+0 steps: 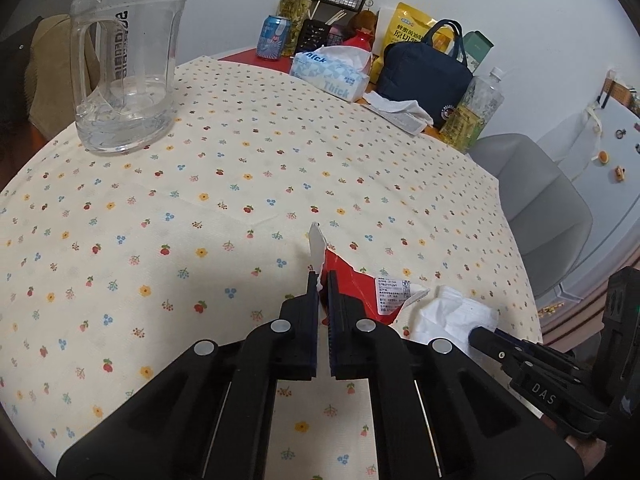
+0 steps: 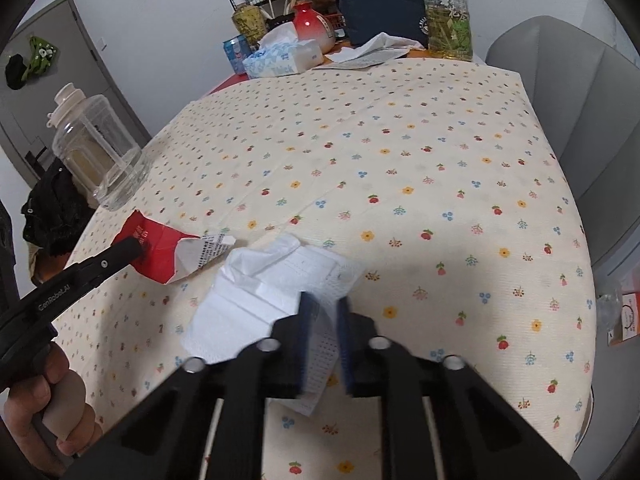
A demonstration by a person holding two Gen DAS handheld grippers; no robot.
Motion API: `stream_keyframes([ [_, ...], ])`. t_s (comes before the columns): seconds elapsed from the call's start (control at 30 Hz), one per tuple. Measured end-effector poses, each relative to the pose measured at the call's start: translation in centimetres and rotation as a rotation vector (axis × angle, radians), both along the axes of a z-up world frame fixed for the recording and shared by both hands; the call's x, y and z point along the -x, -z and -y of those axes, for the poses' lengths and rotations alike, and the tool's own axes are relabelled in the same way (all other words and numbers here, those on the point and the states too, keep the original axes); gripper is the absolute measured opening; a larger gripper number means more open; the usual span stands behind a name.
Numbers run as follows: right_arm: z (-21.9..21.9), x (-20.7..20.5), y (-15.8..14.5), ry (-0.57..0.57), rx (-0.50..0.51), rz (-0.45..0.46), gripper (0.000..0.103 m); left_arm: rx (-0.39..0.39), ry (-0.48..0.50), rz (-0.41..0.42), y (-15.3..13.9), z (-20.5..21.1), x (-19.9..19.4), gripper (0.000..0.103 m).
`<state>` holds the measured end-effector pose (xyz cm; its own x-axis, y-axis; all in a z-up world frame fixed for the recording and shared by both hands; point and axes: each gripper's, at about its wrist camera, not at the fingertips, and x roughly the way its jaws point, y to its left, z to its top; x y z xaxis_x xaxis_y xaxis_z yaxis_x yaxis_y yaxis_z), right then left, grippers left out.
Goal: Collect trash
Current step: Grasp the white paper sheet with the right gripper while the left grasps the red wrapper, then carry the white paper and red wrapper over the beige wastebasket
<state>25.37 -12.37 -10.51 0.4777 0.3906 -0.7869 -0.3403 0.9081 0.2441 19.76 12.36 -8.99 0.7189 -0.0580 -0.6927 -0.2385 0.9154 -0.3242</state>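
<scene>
A torn red and white wrapper (image 1: 362, 286) lies on the flowered tablecloth. My left gripper (image 1: 322, 278) is shut on its left edge; in the right wrist view the same gripper (image 2: 136, 250) pinches the wrapper (image 2: 160, 248). A crumpled white tissue (image 1: 452, 316) lies just right of the wrapper. My right gripper (image 2: 324, 304) is closed on the tissue's (image 2: 256, 292) near right edge, the paper showing between the narrowly parted fingers. In the left wrist view the right gripper (image 1: 480, 334) reaches the tissue from the right.
A clear water jug (image 1: 124, 68) stands at the table's far left. Along the back are a tissue box (image 1: 330, 74), a can (image 1: 274, 36), tea bottles (image 1: 474, 110), a navy bag (image 1: 426, 76) and loose paper (image 1: 396, 110). A grey chair (image 1: 532, 204) stands at the right.
</scene>
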Motion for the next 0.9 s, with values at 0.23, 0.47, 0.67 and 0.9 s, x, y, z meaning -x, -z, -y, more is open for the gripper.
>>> stream_keyframes([
  [0.23, 0.8, 1.9, -1.7, -0.024, -0.033, 0.042, 0.002, -0.002, 0.006, 0.023, -0.9, 0.8, 1.4, 0.005],
  [0.47, 3.6, 4.2, -3.5, 0.021, -0.101, 0.074, 0.002, -0.017, 0.045, 0.053, -2.3, 2.5, 2.5, 0.004],
  [0.67, 7.7, 6.3, -4.8, 0.094, -0.161, 0.098, 0.002, -0.033, 0.093, 0.087, -3.9, 5.2, 3.5, 0.005],
  [0.9, 12.5, 7.9, -5.6, 0.17, -0.195, 0.119, 0.002, -0.044, 0.152, 0.102, -4.7, 8.7, 4.0, 0.005],
])
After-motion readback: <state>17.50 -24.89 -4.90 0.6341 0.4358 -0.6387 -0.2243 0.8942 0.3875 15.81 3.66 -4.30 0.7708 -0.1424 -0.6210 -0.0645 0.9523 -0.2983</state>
